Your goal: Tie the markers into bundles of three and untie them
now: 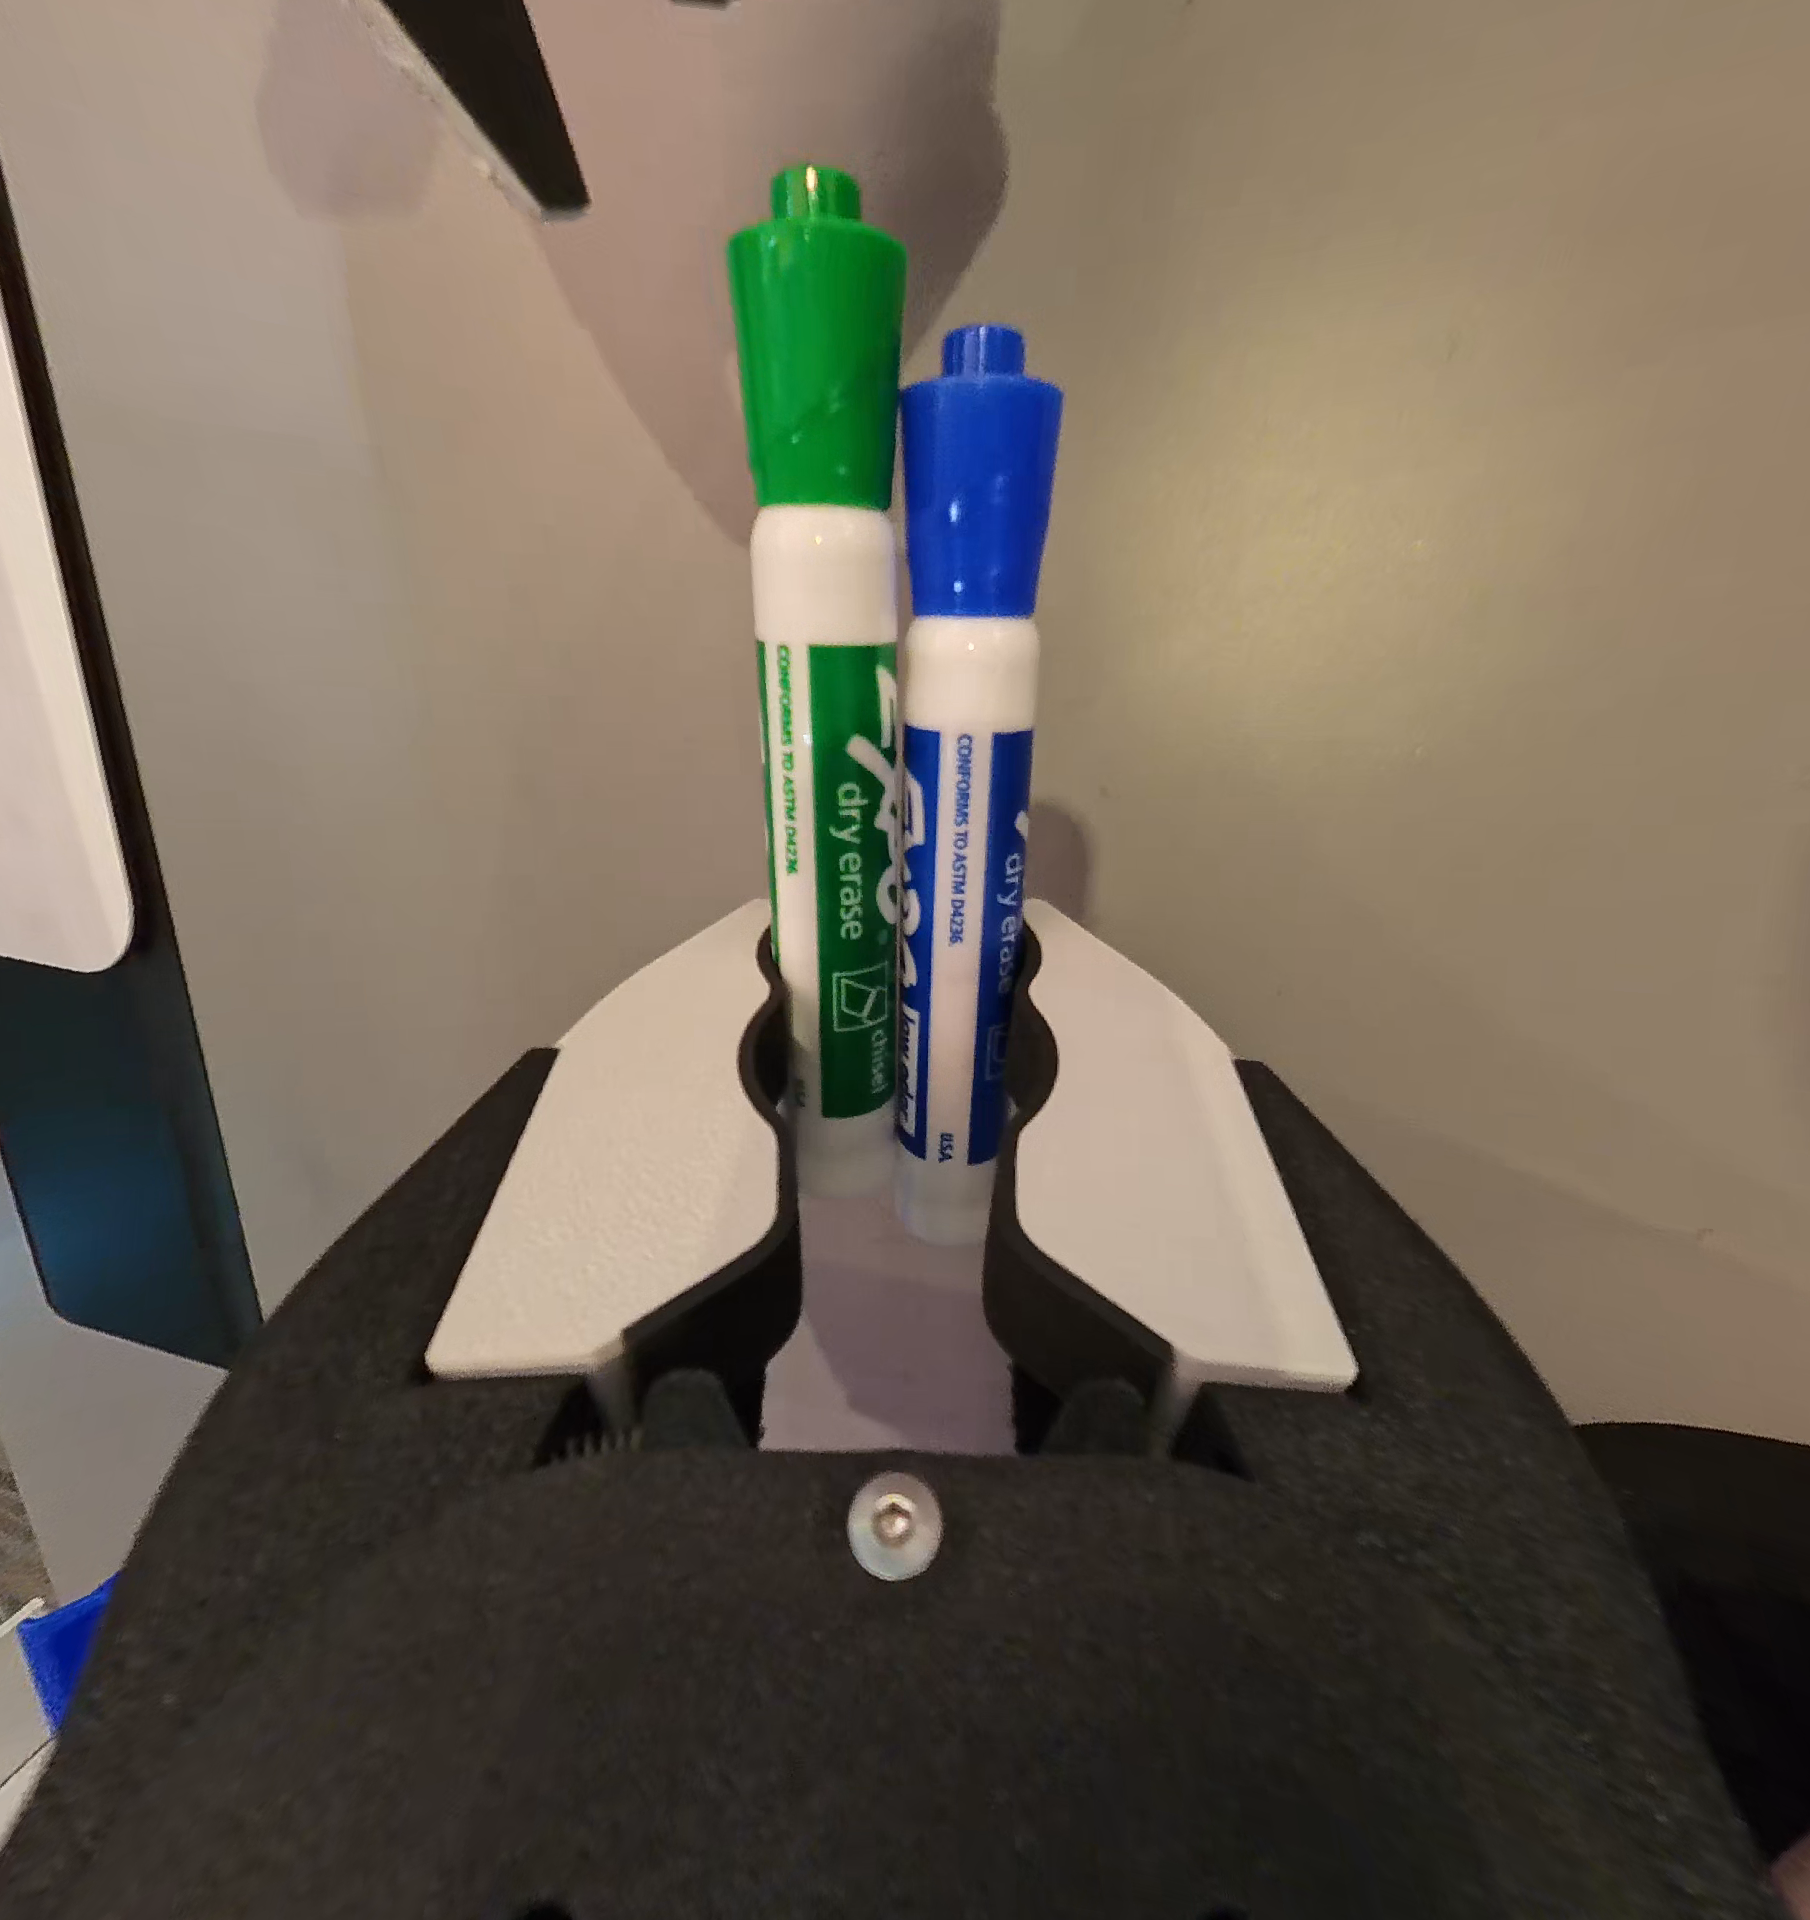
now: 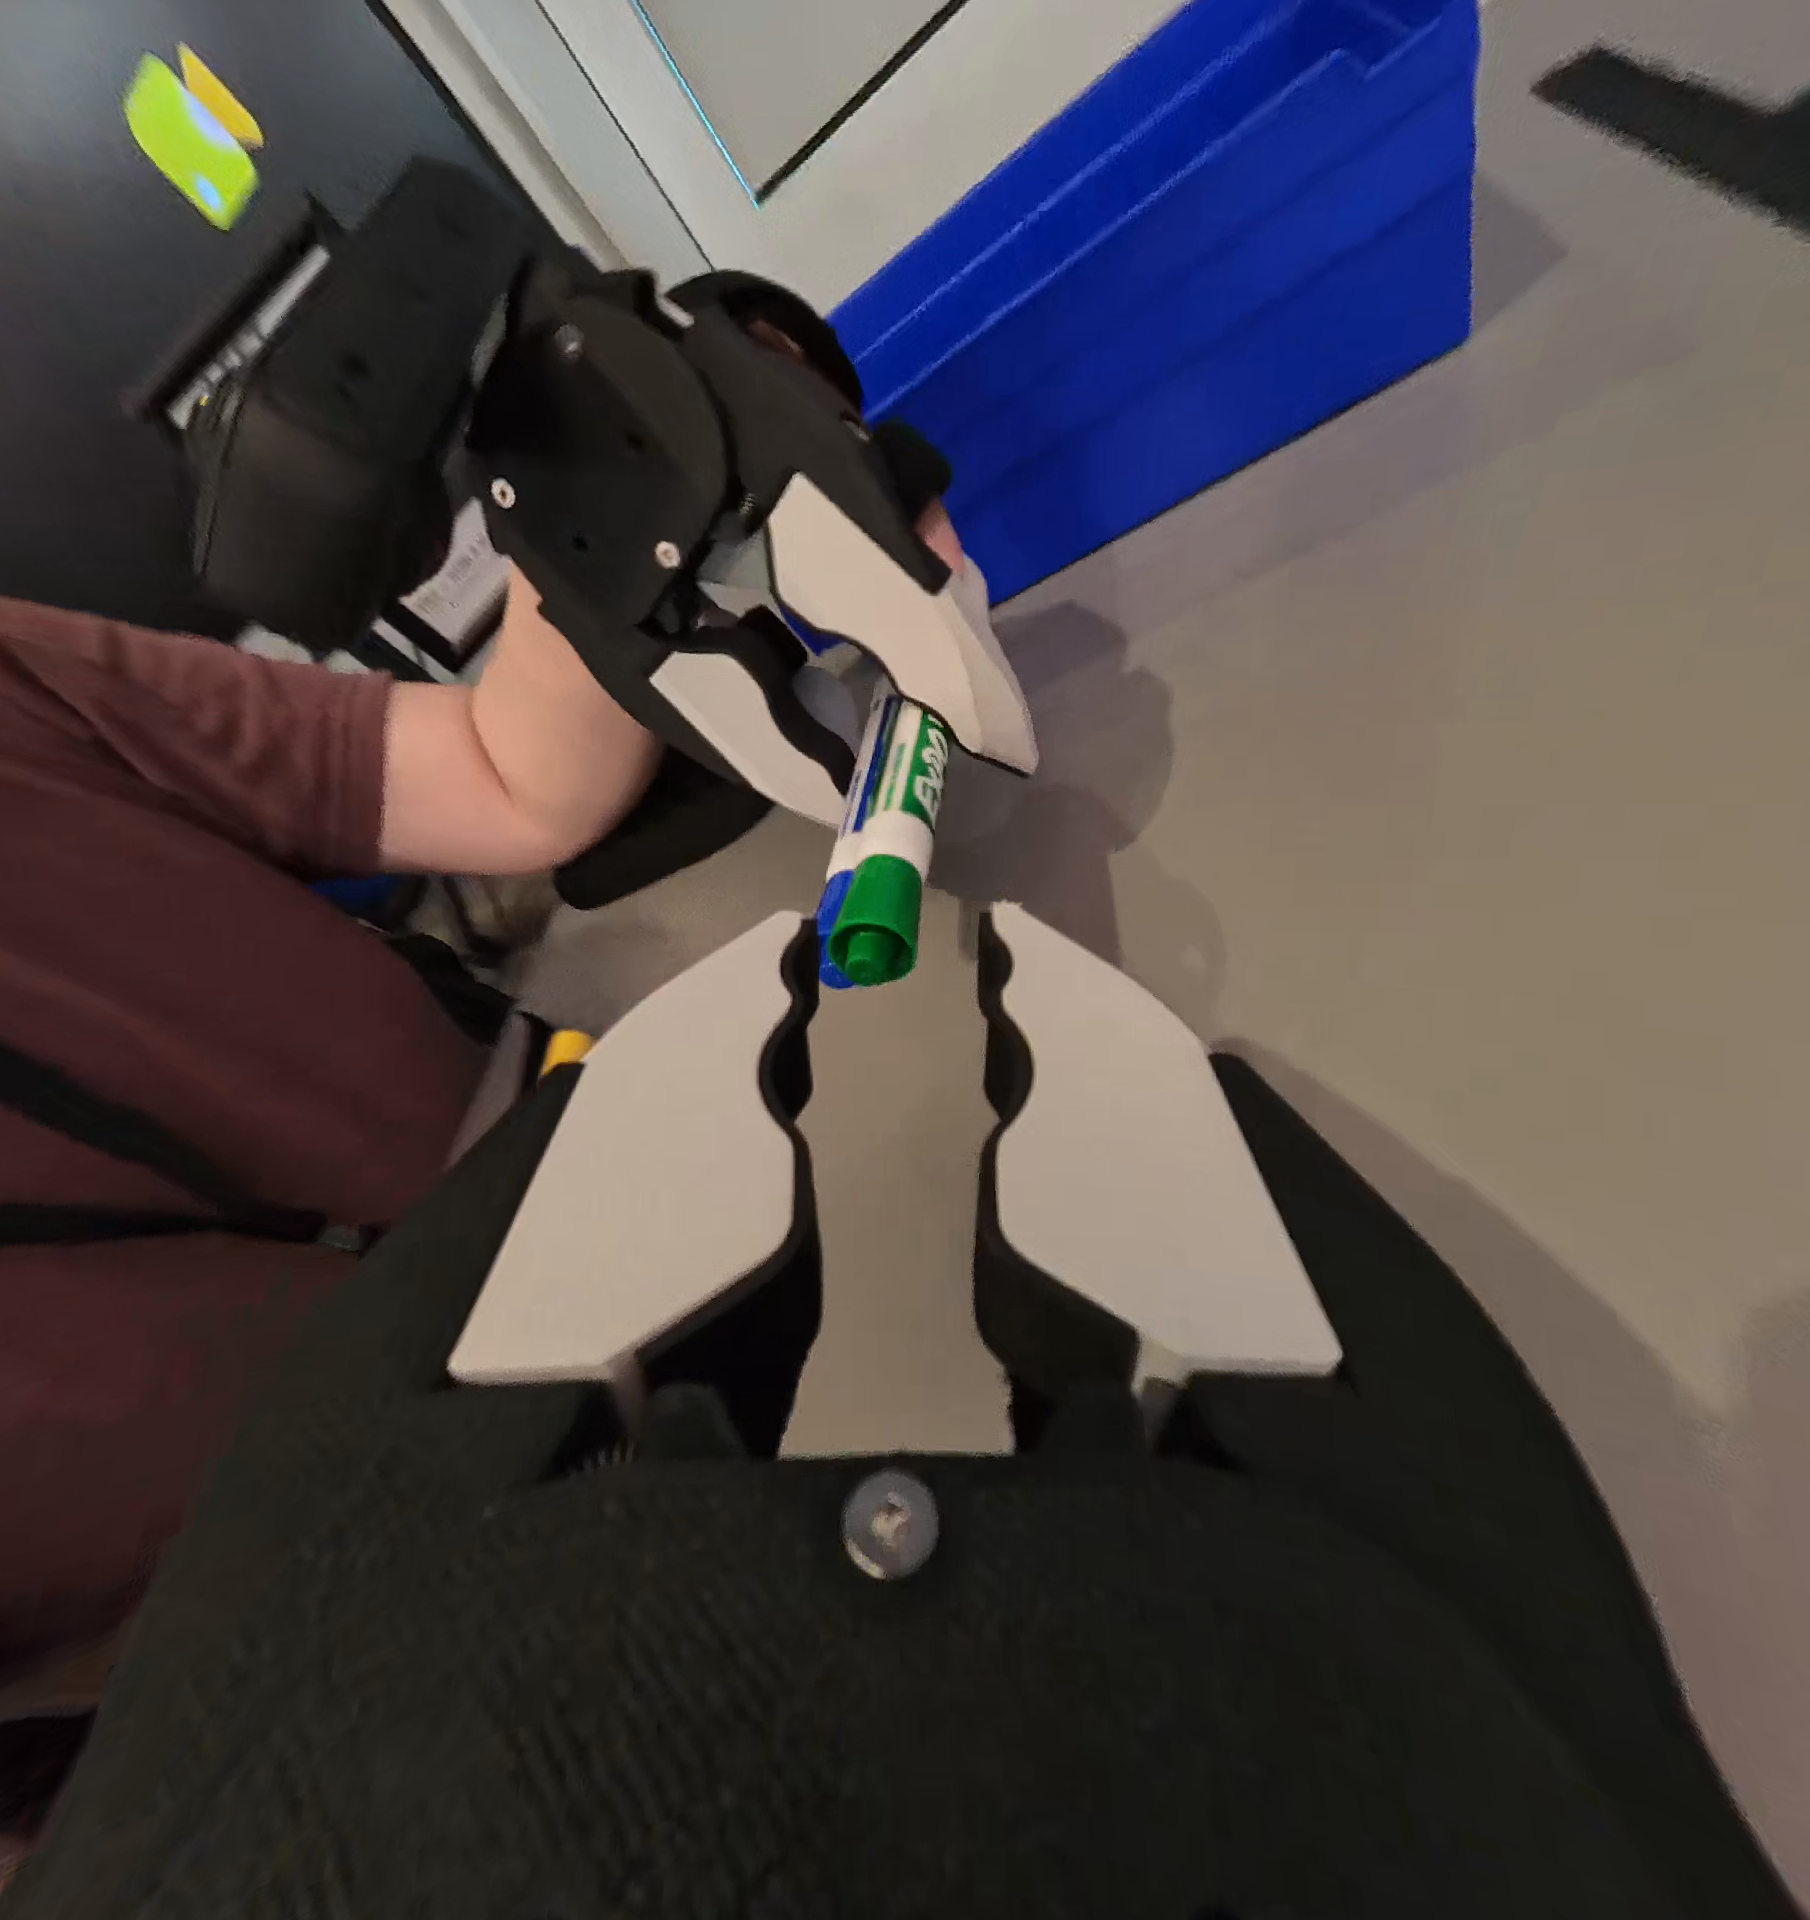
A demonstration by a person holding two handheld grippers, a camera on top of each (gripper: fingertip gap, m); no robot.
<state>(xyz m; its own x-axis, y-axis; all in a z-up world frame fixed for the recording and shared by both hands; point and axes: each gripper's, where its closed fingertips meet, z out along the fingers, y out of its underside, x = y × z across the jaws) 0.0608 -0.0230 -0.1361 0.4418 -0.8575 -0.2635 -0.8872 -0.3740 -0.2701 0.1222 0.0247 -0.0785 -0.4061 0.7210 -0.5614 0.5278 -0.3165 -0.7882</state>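
My left gripper (image 1: 896, 951) is shut on two markers side by side: a green marker (image 1: 826, 665) on the left and a blue marker (image 1: 974, 790) on the right, caps pointing away from me. No third marker or tie shows. In the right wrist view the left gripper (image 2: 911, 748) holds the green marker (image 2: 896, 821) and the blue marker (image 2: 841, 914) with caps pointing at my right gripper (image 2: 890, 940). My right gripper is open and empty; the cap ends sit just at its fingertips, near the left finger.
A blue plastic bin (image 2: 1171, 301) stands on the grey table (image 2: 1452, 831) behind the left gripper. A person's forearm (image 2: 506, 769) in a maroon sleeve (image 2: 153, 831) fills the left. A dark-edged white panel (image 1: 18, 623) is at the left of the left wrist view. Some 10 centimetres of space lies between my two pairs of fingers.
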